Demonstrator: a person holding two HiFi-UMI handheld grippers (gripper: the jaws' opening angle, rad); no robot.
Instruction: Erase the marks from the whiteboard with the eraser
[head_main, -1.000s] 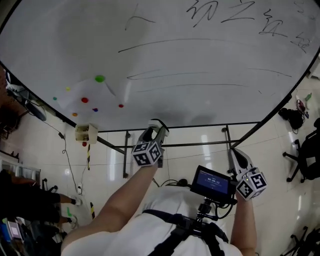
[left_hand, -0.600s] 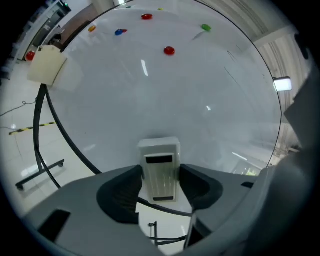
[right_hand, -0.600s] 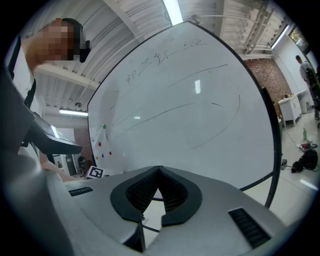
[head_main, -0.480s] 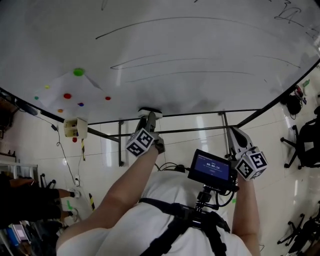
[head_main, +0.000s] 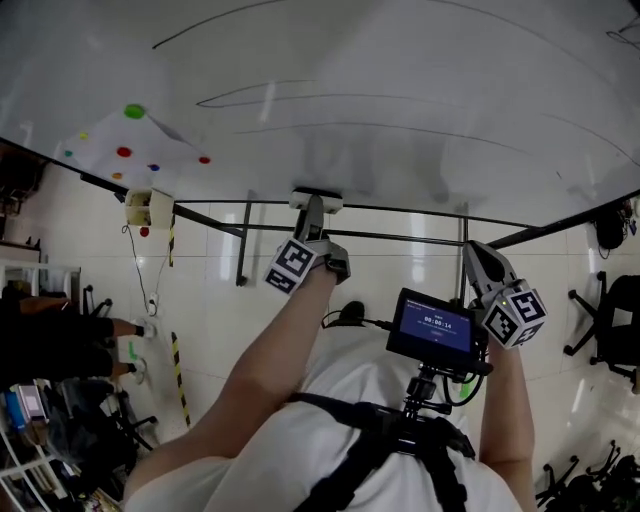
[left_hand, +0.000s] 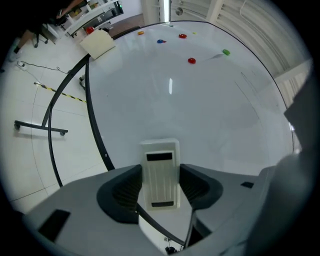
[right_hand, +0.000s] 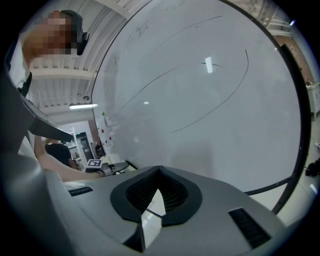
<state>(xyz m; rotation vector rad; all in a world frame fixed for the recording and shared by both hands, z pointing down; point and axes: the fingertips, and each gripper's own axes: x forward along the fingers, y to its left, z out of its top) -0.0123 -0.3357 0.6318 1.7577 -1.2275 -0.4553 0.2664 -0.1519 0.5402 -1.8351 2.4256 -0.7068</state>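
whiteboard (head_main: 400, 60): long thin pen lines (head_main: 300, 90) are borne across it | left gripper (head_main: 315, 215): jaws are clamped on the eraser's sides | right gripper (right_hand: 159, 170): jaws are pressed together, nothing pinched, held below the board's edge | eraser (left_hand: 160, 172): white, held at the board's lower edge | magnets (head_main: 133, 111): coloured dots are seen at the board's left

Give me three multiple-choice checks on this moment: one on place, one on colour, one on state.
1. The eraser sits: A) on the floor B) between the left tongs C) on a chair.
2. The eraser's body is: A) white B) red C) black.
3. The right tongs are: A) wide open B) shut on a marker C) shut, empty.
1 B: the tongs clamp its sides. 2 A: pale casing in the left gripper view. 3 C: tips meet, nothing between.
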